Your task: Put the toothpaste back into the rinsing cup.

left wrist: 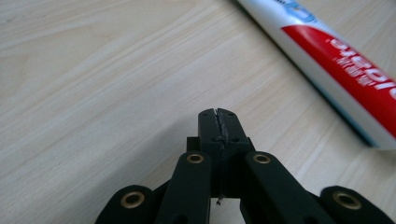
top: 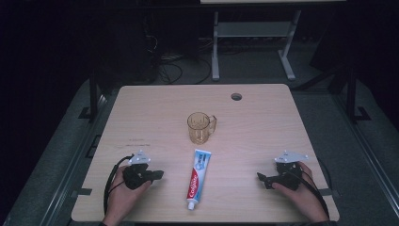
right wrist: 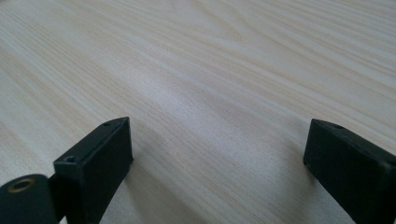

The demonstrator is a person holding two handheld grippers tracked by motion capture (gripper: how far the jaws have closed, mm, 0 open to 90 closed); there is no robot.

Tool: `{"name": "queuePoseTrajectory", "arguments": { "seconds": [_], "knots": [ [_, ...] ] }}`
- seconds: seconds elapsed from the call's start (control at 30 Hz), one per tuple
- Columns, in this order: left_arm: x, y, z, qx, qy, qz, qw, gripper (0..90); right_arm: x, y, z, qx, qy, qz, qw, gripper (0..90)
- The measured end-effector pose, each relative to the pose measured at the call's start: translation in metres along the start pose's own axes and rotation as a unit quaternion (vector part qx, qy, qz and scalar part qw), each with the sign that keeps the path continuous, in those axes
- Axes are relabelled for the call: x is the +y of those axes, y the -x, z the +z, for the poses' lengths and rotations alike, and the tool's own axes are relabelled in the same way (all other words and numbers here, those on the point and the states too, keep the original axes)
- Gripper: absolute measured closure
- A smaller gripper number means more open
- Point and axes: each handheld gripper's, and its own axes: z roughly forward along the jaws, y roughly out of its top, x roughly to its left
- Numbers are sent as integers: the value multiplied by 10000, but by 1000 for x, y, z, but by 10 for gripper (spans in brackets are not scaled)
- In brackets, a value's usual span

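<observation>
Pale wood counter (top: 263, 127) in a dark room; left hand-held gripper (top: 159, 175) clenched empty, toothpaste tube (top: 198, 176) just beside it, right hand-held gripper (top: 261, 178) released

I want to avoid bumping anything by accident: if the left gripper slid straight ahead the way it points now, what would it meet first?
Probably the toothpaste tube: the left gripper, jaws shut on nothing, points across bare table toward it. Its own view suggests the tip might pass the tube's end.
</observation>
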Motion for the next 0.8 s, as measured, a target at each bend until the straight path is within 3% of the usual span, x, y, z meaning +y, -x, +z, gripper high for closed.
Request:
{"name": "queuePoseTrajectory", "arguments": {
  "seconds": [0.37,0.8],
  "knots": [
    [16,17,4,-258,-1,245,9994,900,0,0,0,-3,-2,4,10000,71],
    [39,44,13,-552,45,640,9964,900,0,0,0,-1,2,-10,10000,71]
  ]
}}
